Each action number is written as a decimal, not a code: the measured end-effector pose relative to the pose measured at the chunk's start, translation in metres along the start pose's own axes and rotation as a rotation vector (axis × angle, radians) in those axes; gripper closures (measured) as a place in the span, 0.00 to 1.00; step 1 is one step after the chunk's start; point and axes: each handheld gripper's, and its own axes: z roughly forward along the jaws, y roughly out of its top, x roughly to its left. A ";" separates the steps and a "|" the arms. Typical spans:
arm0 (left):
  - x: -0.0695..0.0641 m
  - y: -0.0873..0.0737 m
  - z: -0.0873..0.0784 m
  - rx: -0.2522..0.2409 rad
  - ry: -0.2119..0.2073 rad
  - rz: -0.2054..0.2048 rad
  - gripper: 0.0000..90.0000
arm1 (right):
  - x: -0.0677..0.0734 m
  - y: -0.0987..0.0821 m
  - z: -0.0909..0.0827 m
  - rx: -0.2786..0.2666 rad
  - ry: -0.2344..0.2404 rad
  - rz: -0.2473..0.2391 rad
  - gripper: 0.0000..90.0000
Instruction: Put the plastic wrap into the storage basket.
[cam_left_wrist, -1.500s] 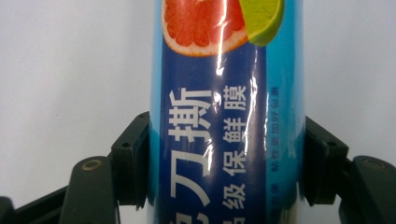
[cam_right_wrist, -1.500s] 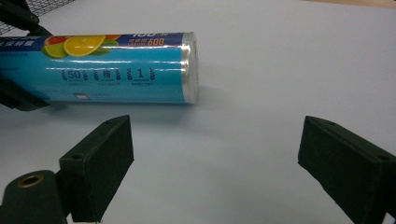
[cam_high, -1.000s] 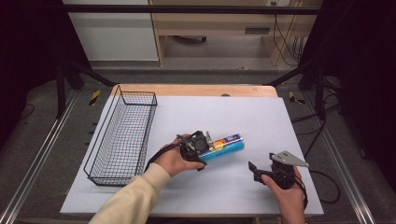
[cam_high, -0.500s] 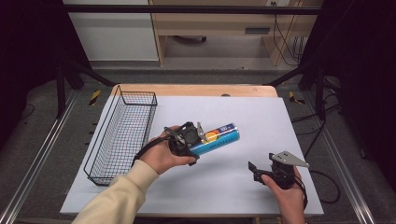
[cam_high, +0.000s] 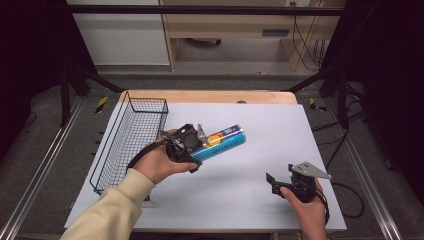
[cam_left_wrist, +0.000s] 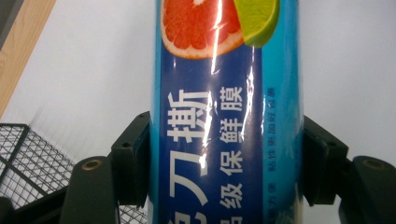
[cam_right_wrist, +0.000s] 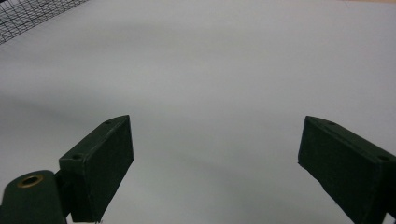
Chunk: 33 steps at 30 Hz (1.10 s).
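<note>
A blue tube of cling film (cam_high: 220, 142) with a citrus picture and white lettering (cam_left_wrist: 224, 112) is lifted above the white table sheet (cam_high: 260, 125), pointing up and to the right. My left gripper (cam_high: 197, 145) is shut on its lower end, one black jaw pressed to each side. It hangs just right of the black wire basket (cam_high: 131, 135). My right gripper (cam_high: 272, 181) rests low near the front right of the sheet, open, with nothing between its jaws (cam_right_wrist: 215, 158).
The wire basket stands along the left edge of the sheet, and a corner of it (cam_left_wrist: 32, 158) lies below the left gripper. A wooden table edge (cam_high: 210, 96) runs behind the sheet. Cables trail at the right.
My left hand has lifted the tube off the sheet and carried it left, closer to the basket. The right gripper has stayed where it was.
</note>
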 end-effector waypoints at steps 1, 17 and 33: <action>0.002 -0.001 -0.001 0.000 -0.002 -0.006 0.36 | 0.000 0.000 0.000 0.000 -0.001 -0.001 0.12; 0.025 -0.030 -0.019 0.009 0.007 -0.099 0.36 | -0.001 0.000 -0.001 0.000 -0.005 0.002 0.12; 0.041 -0.073 -0.048 0.010 0.072 -0.192 0.36 | 0.000 0.000 0.000 0.003 -0.002 -0.005 0.12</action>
